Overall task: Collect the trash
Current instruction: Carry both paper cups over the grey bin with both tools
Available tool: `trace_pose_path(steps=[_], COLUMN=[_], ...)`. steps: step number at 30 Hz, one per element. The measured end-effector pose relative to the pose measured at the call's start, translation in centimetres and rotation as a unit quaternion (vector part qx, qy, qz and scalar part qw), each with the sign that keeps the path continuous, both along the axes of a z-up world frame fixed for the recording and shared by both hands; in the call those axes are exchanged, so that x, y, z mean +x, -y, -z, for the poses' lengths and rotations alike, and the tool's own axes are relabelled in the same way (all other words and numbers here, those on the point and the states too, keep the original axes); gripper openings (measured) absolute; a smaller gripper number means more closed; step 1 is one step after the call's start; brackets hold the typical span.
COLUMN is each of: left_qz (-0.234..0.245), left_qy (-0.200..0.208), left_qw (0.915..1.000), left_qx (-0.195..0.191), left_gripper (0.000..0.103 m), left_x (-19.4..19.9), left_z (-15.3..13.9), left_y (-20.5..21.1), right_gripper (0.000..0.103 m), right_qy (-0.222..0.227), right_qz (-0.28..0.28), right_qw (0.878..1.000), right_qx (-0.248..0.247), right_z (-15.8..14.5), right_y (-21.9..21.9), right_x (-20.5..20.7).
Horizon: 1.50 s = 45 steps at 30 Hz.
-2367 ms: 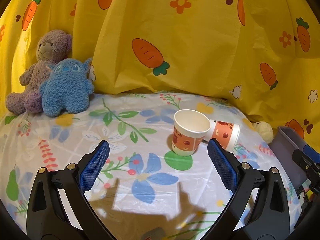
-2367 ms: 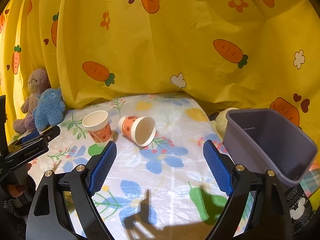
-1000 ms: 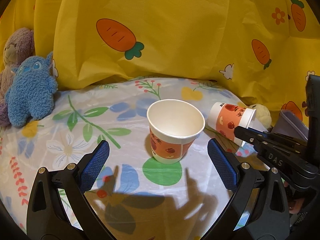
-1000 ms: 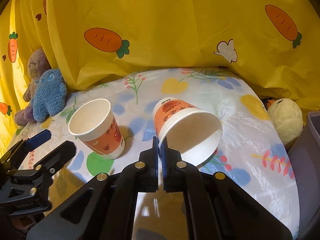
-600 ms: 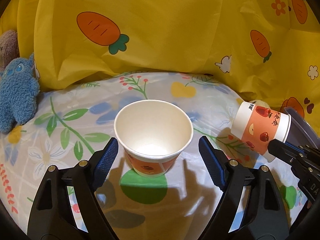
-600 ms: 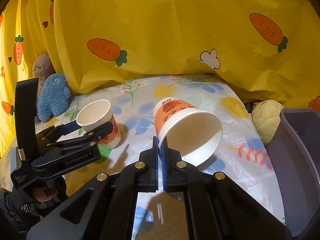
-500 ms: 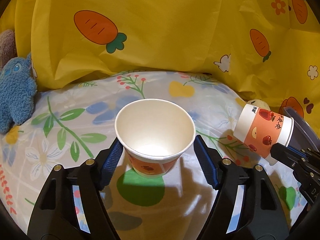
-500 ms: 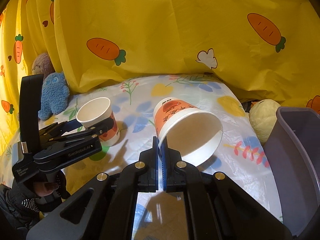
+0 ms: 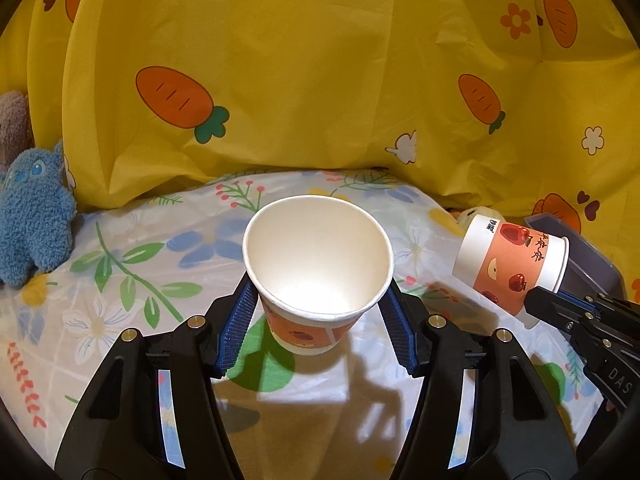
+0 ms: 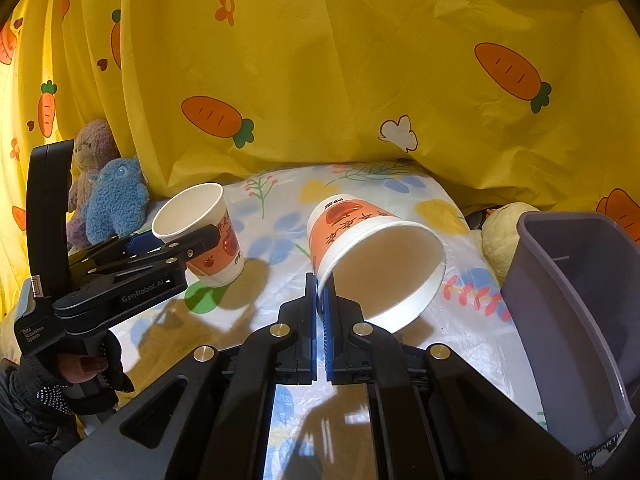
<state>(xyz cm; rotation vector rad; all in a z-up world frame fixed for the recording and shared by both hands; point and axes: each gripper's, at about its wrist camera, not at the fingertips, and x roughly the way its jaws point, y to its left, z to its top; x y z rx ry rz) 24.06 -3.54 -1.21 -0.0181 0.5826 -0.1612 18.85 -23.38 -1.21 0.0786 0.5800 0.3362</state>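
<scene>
Left gripper (image 9: 318, 330) fingers have just been closing and now clamp the upright cup (image 9: 317, 270), seemingly just lifted off the desk (image 9: 120, 280). Right gripper (image 10: 320, 304), shut, pinches the tilted cup (image 10: 376, 260) by its rim beside the grey bin (image 10: 576, 304). Risks: thin rim pinch slipping short of the bin; left squeeze crushing paper.

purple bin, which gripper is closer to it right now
Right. The right gripper, shut on the rim of the tipped cup, sits just beside the purple bin. The left gripper clamps the upright cup further away, past the tipped cup.
</scene>
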Motion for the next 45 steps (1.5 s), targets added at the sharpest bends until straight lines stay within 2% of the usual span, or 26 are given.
trace_pose_path(steps=[9, 14, 17, 24, 33, 45], left_qz=[0.036, 0.074, 0.101, 0.163, 0.221, 0.257], left_qy=[0.026, 0.037, 0.046, 0.059, 0.043, 0.006], left_qw=[0.9990, 0.9966, 0.9938, 0.9847, 0.9740, 0.9658], left_qx=[-0.002, -0.002, 0.000, -0.021, -0.024, -0.033], left_gripper=[0.060, 0.060, 0.060, 0.060, 0.060, 0.060], left_x=[-4.1, -5.4, -5.8, -5.6, -3.7, -2.0], left_z=[-2.8, -4.2, -5.0, -6.7, -5.6, -3.5], left_y=[3.7, 7.1, 9.8, 16.2, 23.7, 27.2], right_gripper=[0.004, 0.004, 0.004, 0.004, 0.004, 0.004], right_qy=[0.029, 0.042, 0.048, 0.047, 0.027, 0.013], right_qz=[0.012, 0.033, 0.058, 0.139, 0.203, 0.220], right_qw=[1.000, 0.999, 0.997, 0.989, 0.979, 0.975], right_qx=[-0.004, -0.005, -0.002, -0.009, -0.005, 0.002], right_z=[-1.9, -2.7, -3.2, -3.3, -1.6, -0.2], right_y=[2.6, 4.7, 6.7, 12.5, 17.7, 19.3], right_x=[-4.0, -5.6, -6.2, -6.9, -6.7, -6.2])
